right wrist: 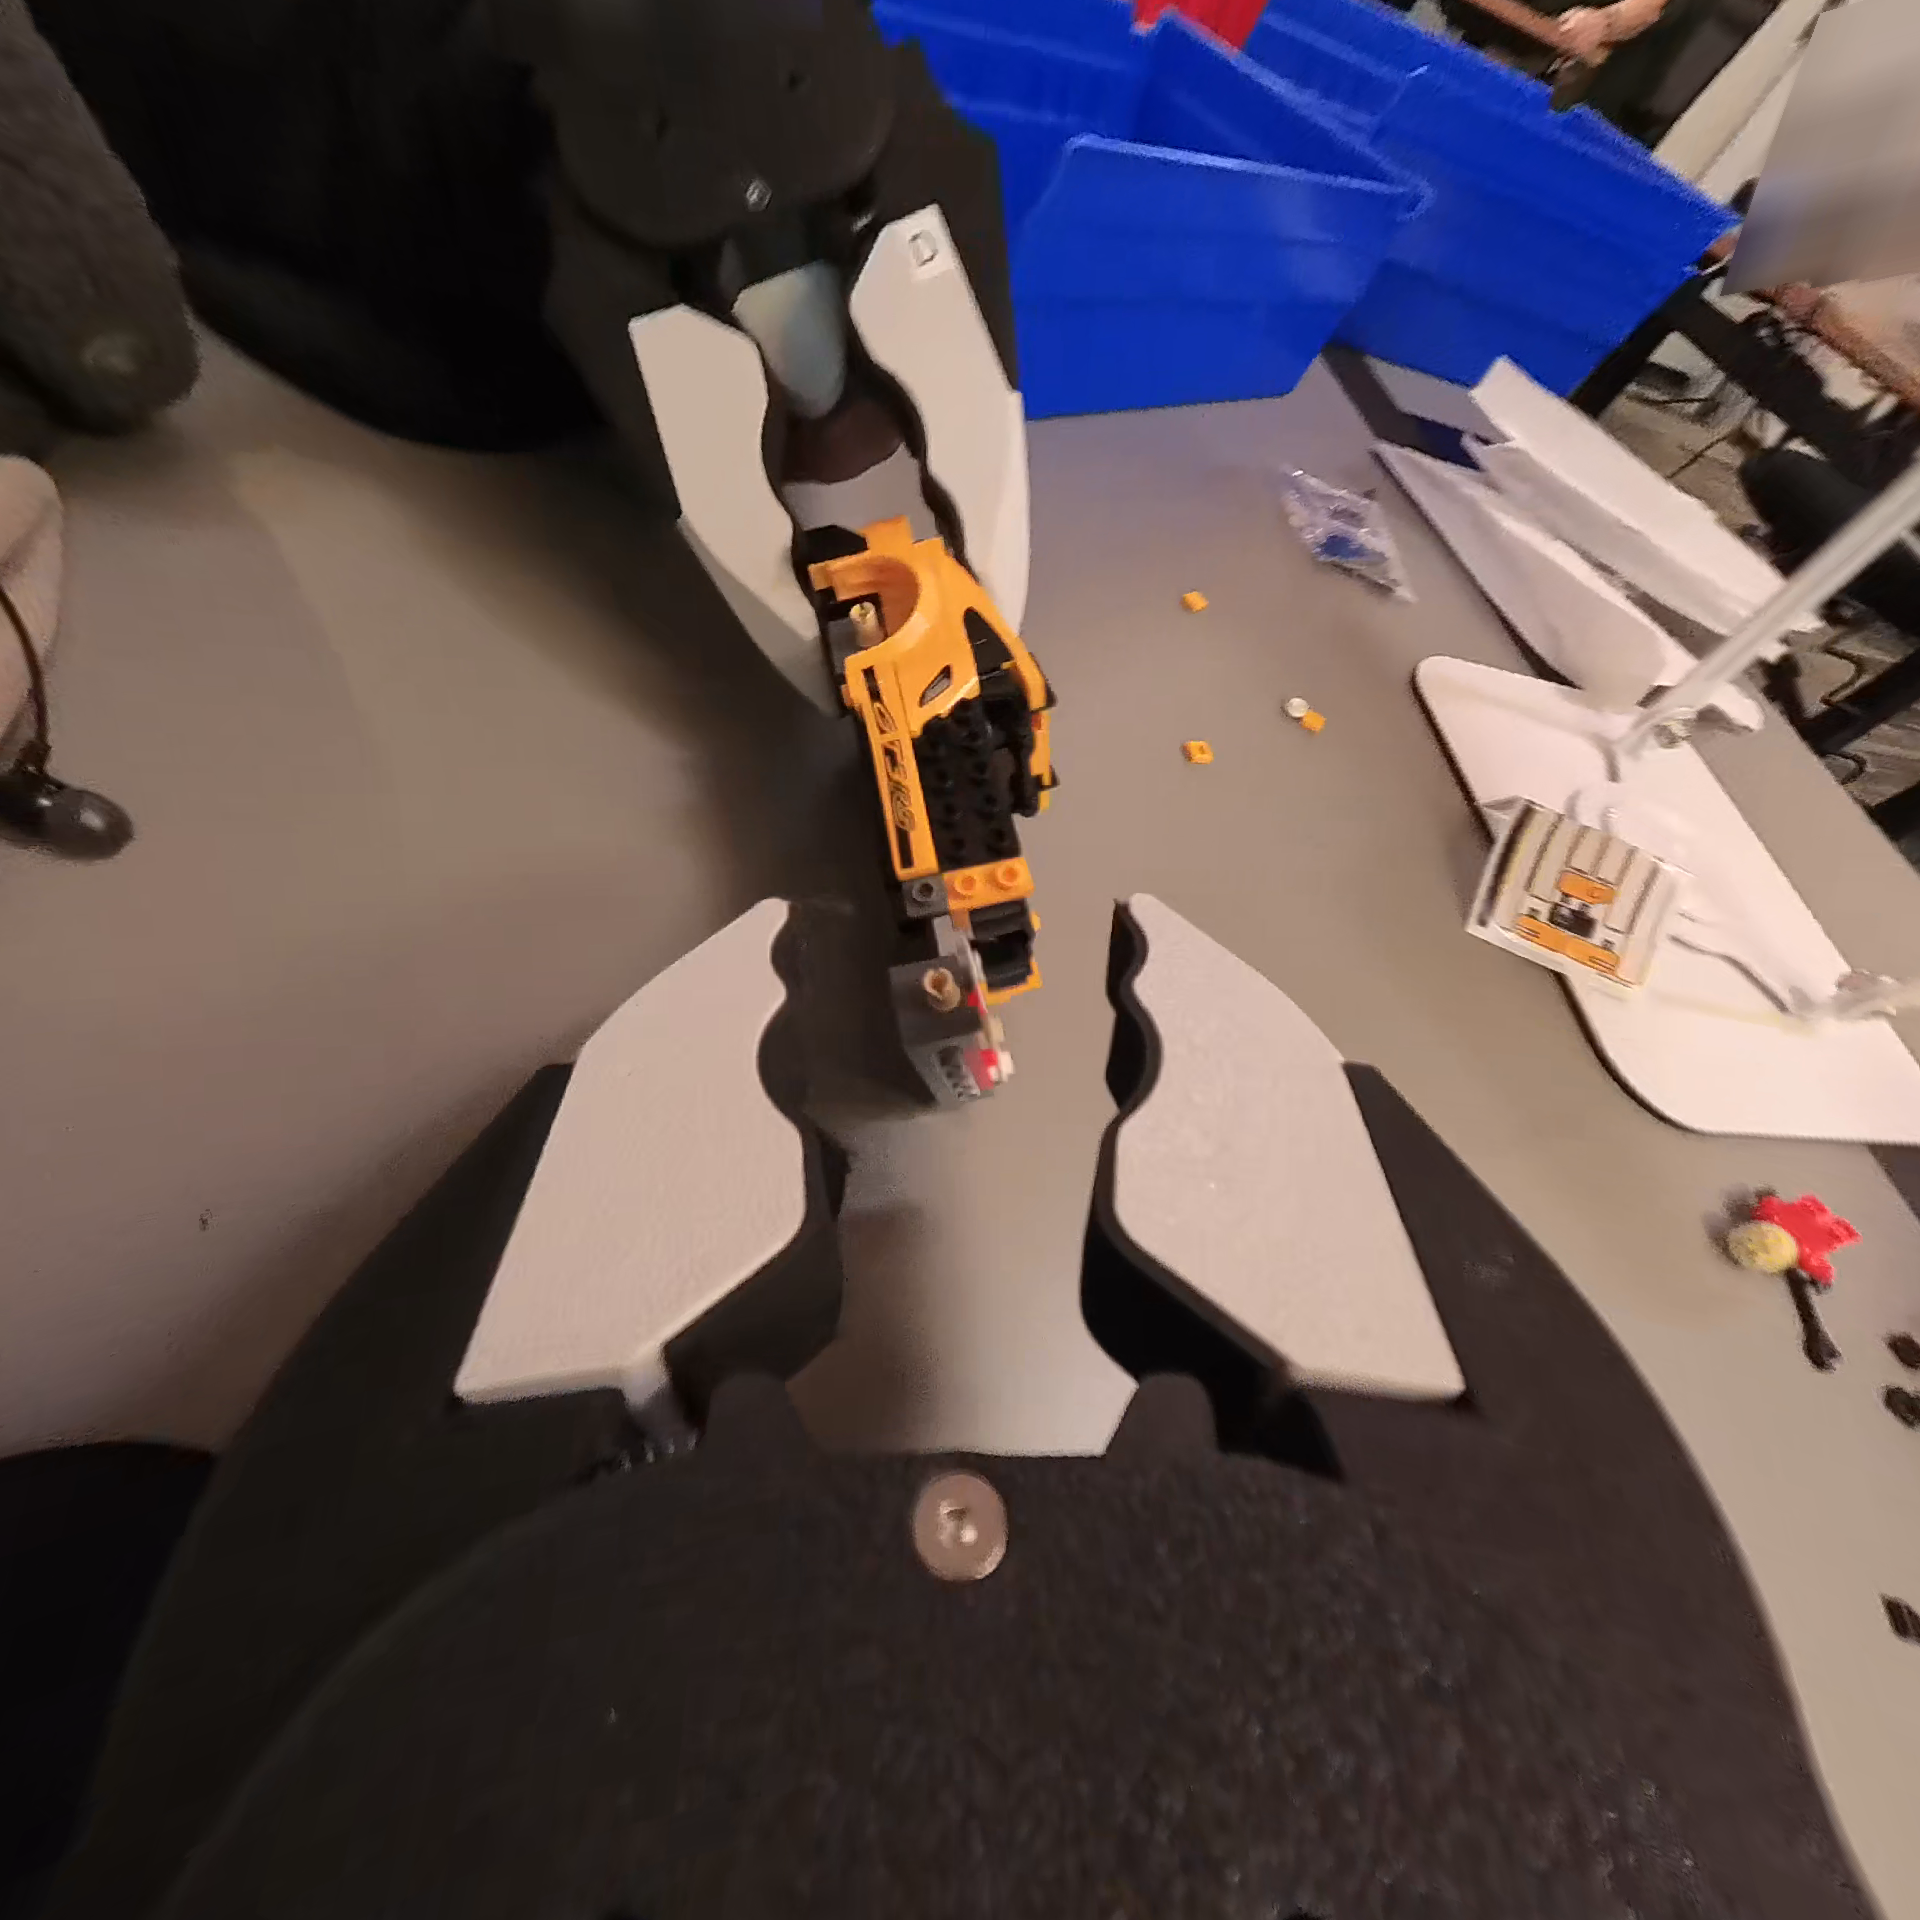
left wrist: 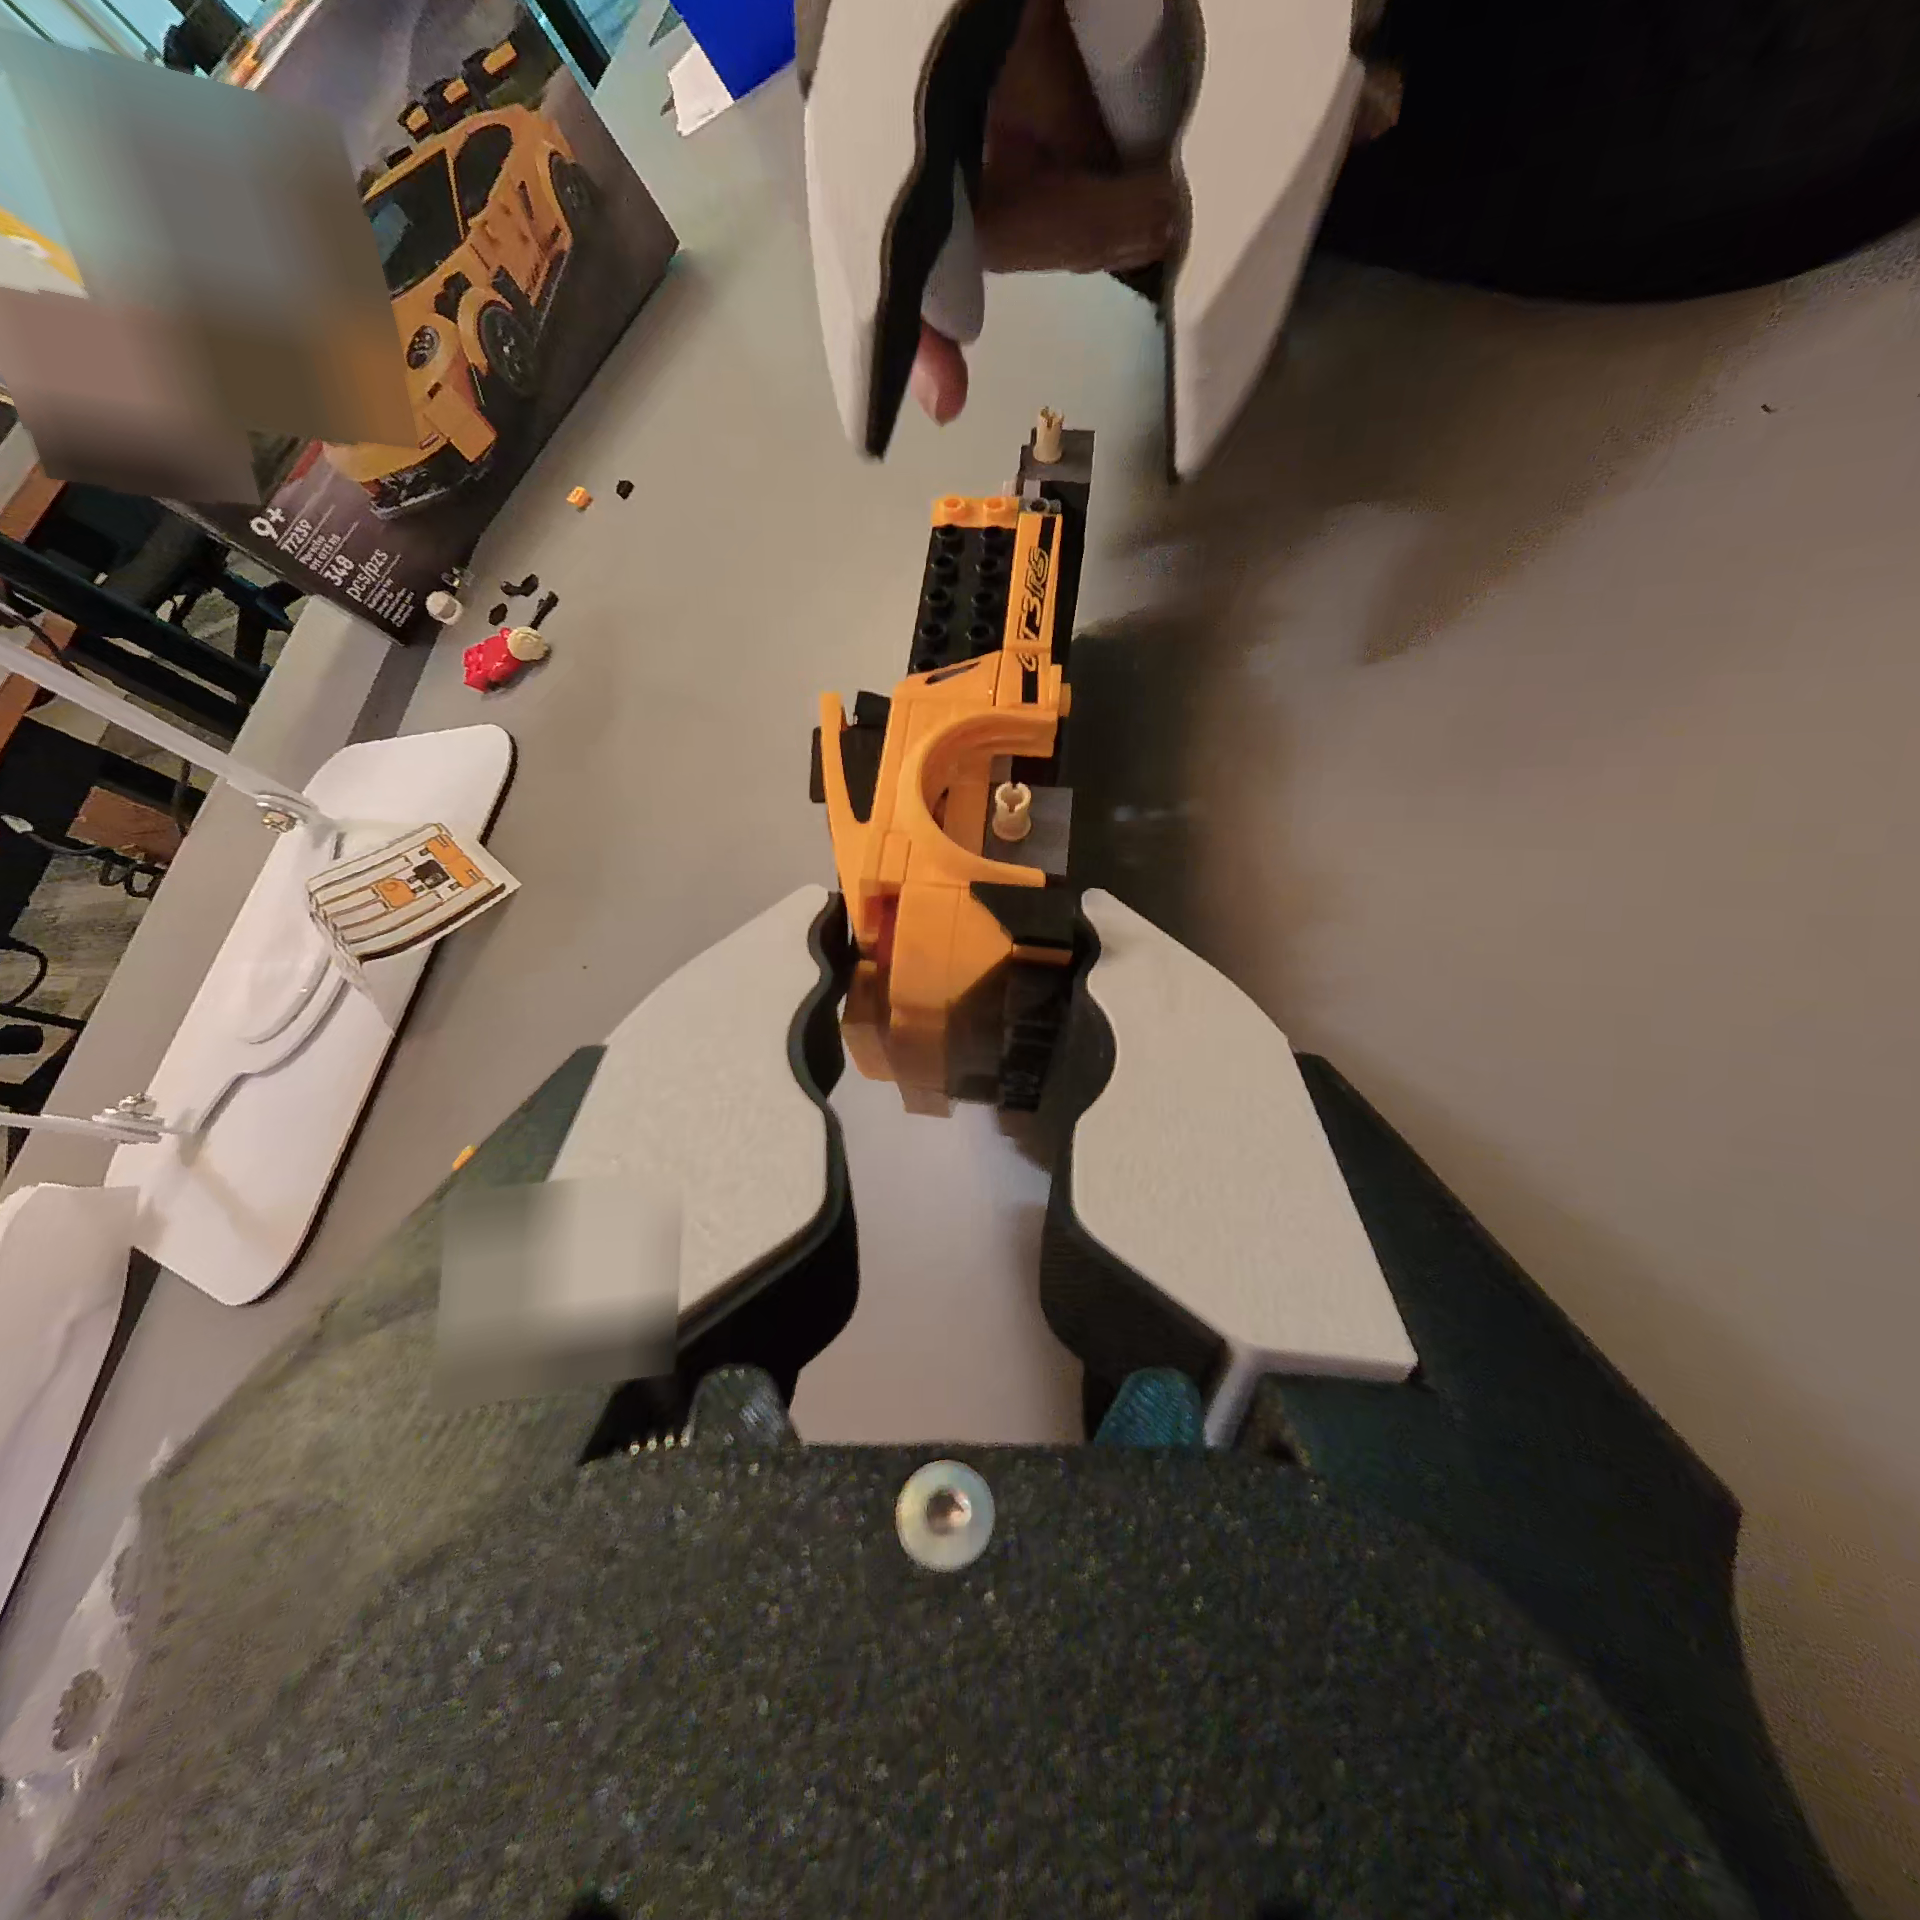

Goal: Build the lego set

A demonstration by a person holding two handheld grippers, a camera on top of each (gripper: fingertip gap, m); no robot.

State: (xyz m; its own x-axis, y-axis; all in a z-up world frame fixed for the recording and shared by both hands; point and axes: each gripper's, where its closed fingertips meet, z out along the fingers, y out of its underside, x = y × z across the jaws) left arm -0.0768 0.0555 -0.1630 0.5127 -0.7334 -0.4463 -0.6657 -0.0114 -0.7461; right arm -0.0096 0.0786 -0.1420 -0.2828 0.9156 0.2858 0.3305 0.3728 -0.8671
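Left claw (left wrist: 961, 935) pinches the near end of an orange-and-black brick car (left wrist: 971, 748) resting on the grey counter (left wrist: 1455, 727); right claw (right wrist: 951, 971) spreads around its far end, pads clear.

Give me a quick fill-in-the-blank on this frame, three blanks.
1. The left hand-held gripper is clamped on one end of a black and ____ brick car.
2. The right hand-held gripper stands ____, its fingers clear of the car's other end.
3. Behind the car stand ____ plastic bins.

Missing words: orange; open; blue
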